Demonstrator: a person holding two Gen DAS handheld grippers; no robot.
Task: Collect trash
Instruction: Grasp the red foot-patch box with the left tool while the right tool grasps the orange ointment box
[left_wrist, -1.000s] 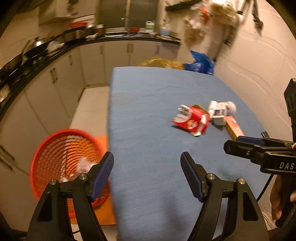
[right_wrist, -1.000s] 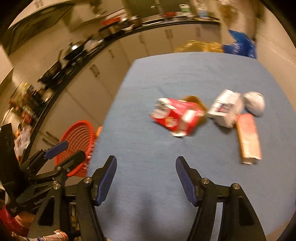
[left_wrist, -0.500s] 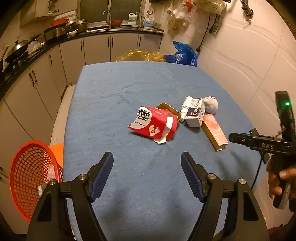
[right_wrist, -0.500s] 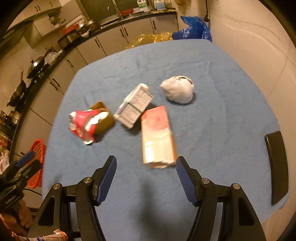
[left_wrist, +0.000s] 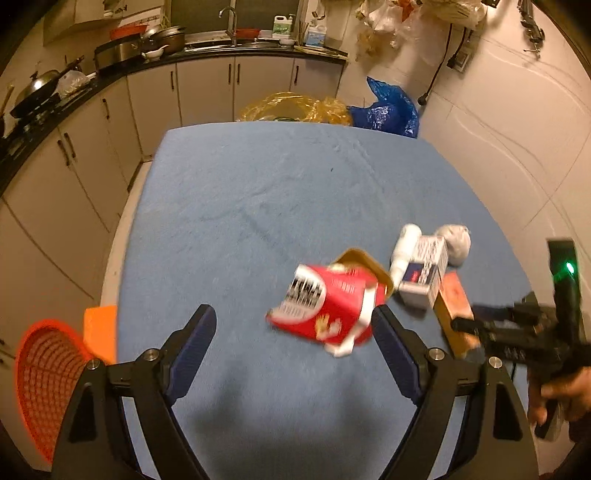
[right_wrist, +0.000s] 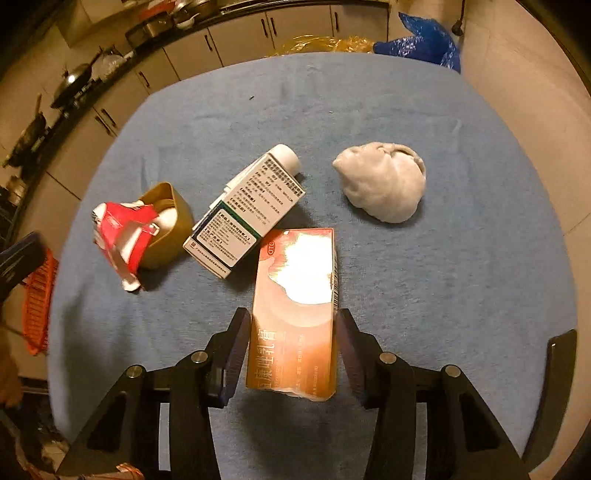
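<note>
Two grippers are working over a table covered in blue cloth (right_wrist: 424, 295). The right gripper (right_wrist: 291, 354) is straddling the near end of an orange carton (right_wrist: 295, 306) that is lying flat on the cloth; its fingers (right_wrist: 232, 354) are standing on either side of the carton with narrow gaps showing, so the jaws are open and not clamping. The far corner of the carton is touching a white printed box (right_wrist: 247, 210), which is lying diagonally with a white bottle cap (right_wrist: 286, 155) projecting past its far end. A crumpled grey wad (right_wrist: 384, 181) is sitting apart to the right of the box, with bare cloth around it. A torn red packet (right_wrist: 125, 236) is leaning against a gold tin (right_wrist: 173, 218) just to the left of the box.

The left gripper (left_wrist: 295, 339) is hovering with its fingers spread wide and holding nothing; the red packet (left_wrist: 325, 306), blurred in this view, is sitting between and beyond its fingertips, nearer the right-side finger (left_wrist: 391, 347).

An orange mesh basket (left_wrist: 44, 373) is standing on the floor off the table's left edge, below the cloth level. Bare cloth is extending from the trash cluster to the far table edge, where a yellow bag (left_wrist: 291, 109) and a blue bag (left_wrist: 391, 110) are sitting behind the table. The wall is running close along the table's right edge.
</note>
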